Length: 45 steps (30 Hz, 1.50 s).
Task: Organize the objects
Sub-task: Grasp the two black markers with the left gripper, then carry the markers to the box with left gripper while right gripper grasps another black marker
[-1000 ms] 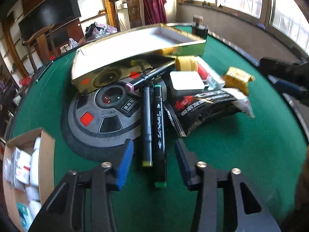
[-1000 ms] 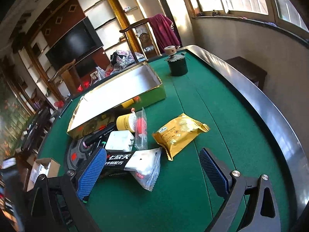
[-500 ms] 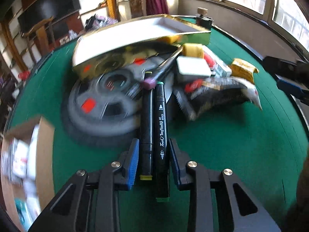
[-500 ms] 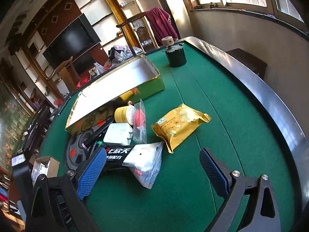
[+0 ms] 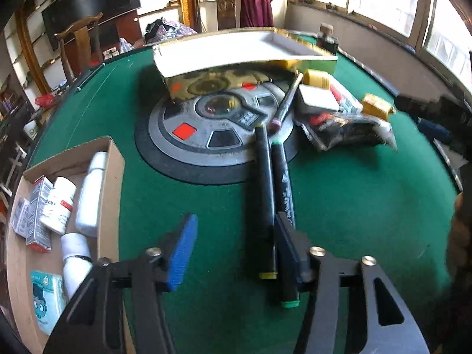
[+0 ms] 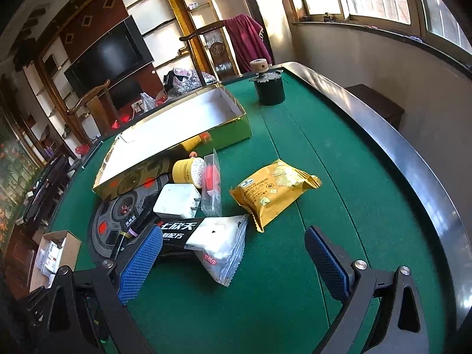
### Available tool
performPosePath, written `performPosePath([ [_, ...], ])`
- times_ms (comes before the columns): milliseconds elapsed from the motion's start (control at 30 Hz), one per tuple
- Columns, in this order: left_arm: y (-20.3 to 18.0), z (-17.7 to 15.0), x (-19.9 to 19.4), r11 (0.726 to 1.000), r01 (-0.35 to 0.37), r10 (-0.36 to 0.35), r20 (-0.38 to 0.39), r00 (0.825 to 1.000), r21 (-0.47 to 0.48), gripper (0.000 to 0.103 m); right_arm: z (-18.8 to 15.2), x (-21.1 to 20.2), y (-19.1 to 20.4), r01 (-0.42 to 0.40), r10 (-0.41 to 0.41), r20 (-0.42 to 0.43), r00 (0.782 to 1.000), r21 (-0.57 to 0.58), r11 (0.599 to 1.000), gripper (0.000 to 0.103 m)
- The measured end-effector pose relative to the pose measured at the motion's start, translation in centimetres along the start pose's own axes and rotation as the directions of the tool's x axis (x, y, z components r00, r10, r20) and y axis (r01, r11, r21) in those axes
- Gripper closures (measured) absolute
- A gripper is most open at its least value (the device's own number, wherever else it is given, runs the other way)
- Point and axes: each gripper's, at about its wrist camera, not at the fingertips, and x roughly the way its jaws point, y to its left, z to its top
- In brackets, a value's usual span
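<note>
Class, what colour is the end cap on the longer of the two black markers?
Green end cap; clearest in the left wrist view.

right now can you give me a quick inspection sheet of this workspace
surface: round green felt table with a grey disc-shaped centre panel.
job's things: two black marker pens lying side by side; open cardboard box of white bottles and cartons; gold-sided tray box, tilted on the pile.
clutter: yellow cracker packet, black and white snack bag, white charger block, yellow round tin.
grippers: left tool has just been opening, the markers against its right pad, the left pad clear; right tool open, empty.
cables: nothing seen.
surroundings: wooden chairs, dark television, shelving, bright windows.
</note>
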Motion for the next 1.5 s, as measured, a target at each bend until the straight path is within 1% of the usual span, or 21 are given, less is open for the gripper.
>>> performPosePath([
  [67,-0.4,0.1,0.2,1.000,-0.001,0.001,-0.003,1.000,0.013,0.055,0.0,0.1,0.0,0.002,-0.002,-0.002,1.000,-0.001,1.000,0.004],
  [100,-0.8,0.1,0.5,0.999,-0.034,0.035,-0.007,0.999,0.035,0.062,0.0,0.1,0.0,0.003,-0.003,-0.004,1.000,-0.002,1.000,0.004],
  [133,-1.1,0.1,0.7,0.997,-0.058,0.058,-0.012,0.998,0.056,0.065,-0.1,0.1,0.1,0.003,-0.003,-0.005,1.000,-0.003,1.000,0.004],
  [200,-1.5,0.3,1.4,0.996,-0.065,0.066,-0.017,0.998,0.067,0.067,-0.1,0.0,0.1,-0.003,0.003,-0.006,1.000,-0.004,1.000,0.004],
  [267,-1.7,0.8,1.8,0.996,-0.064,0.066,-0.023,0.998,0.068,0.067,-0.2,-0.1,0.3,-0.005,0.005,-0.002,1.000,-0.011,1.000,0.004],
  [367,-2.2,1.5,2.3,0.993,-0.093,0.094,-0.012,0.995,0.079,0.067,-0.3,-0.2,0.6,-0.005,0.005,0.003,1.000,-0.025,1.000,0.004],
  [567,-2.9,2.0,2.9,0.986,-0.121,0.119,0.020,0.993,0.116,0.055,-0.4,-0.1,0.9,-0.007,0.007,0.001,1.000,-0.035,0.999,0.004],
  [667,-2.8,1.8,2.8,0.985,-0.123,0.120,0.036,0.992,0.123,0.055,-0.5,-0.2,1.0,-0.008,0.009,0.006,1.000,-0.040,0.999,0.004],
  [700,-2.8,1.8,2.8,0.986,-0.119,0.116,0.038,0.993,0.119,0.059,-0.5,-0.2,1.1,-0.010,0.010,0.006,1.000,-0.043,0.999,0.004],
  [733,-2.7,1.8,2.8,0.988,-0.100,0.097,0.033,0.995,0.113,0.066,-0.5,-0.1,1.2,-0.012,0.012,0.006,1.000,-0.048,0.999,0.004],
  [767,-2.7,1.7,2.7,0.993,-0.052,0.050,0.018,0.999,0.105,0.086,-0.6,-0.1,1.3,-0.013,0.013,0.007,1.000,-0.055,0.998,0.004],
  [800,-2.9,1.6,2.5,0.993,-0.045,0.044,0.010,0.999,0.107,0.089,-0.6,-0.2,1.4,-0.013,0.013,0.010,1.000,-0.060,0.998,0.004],
  [867,-3.2,0.9,1.8,0.993,-0.030,0.028,0.019,0.999,0.112,0.089,-0.7,-0.2,1.8,-0.013,0.014,0.015,1.000,-0.076,0.997,0.004],
  [933,-2.8,0.2,0.8,0.996,-0.008,0.005,0.026,1.000,0.085,0.089,-0.7,-0.3,2.1,-0.029,0.031,0.017,0.999,-0.089,0.996,0.004],
  [1033,-1.1,-1.0,-1.7,0.999,0.042,-0.041,0.052,0.998,-0.004,0.089,-1.0,-0.4,2.9,-0.068,0.070,0.014,0.997,-0.119,0.991,0.004],
  [1133,0.7,-2.3,-4.4,0.994,0.074,-0.067,0.092,0.994,-0.077,0.089,-1.8,-0.5,4.2,-0.099,0.101,0.004,0.995,-0.171,0.980,0.004],
  [1233,2.8,-4.0,-7.1,0.985,0.108,-0.090,0.130,0.987,-0.136,0.089,-2.9,-0.8,5.9,-0.110,0.106,-0.029,0.994,-0.202,0.973,0.004],
  [1300,4.0,-5.1,-8.5,0.979,0.125,-0.101,0.151,0.983,-0.159,0.088,-4.4,-1.2,7.8,-0.153,0.141,-0.071,0.988,-0.217,0.964,0.004],
  [1400,5.3,-6.5,-9.7,0.976,0.130,-0.099,0.172,0.980,-0.177,0.088,-6.5,-1.0,11.2,-0.113,0.092,-0.086,0.992,-0.292,0.950,0.004],
  [1433,5.7,-6.9,-10.0,0.975,0.127,-0.094,0.178,0.979,-0.181,0.088,-7.3,-0.5,12.9,-0.081,0.053,-0.092,0.994,-0.339,0.937,0.004],
  [1500,6.5,-7.6,-10.5,0.972,0.132,-0.095,0.190,0.977,-0.195,0.088,-8.3,0.5,14.8,-0.049,0.007,-0.111,0.994,-0.383,0.922,0.006],
])
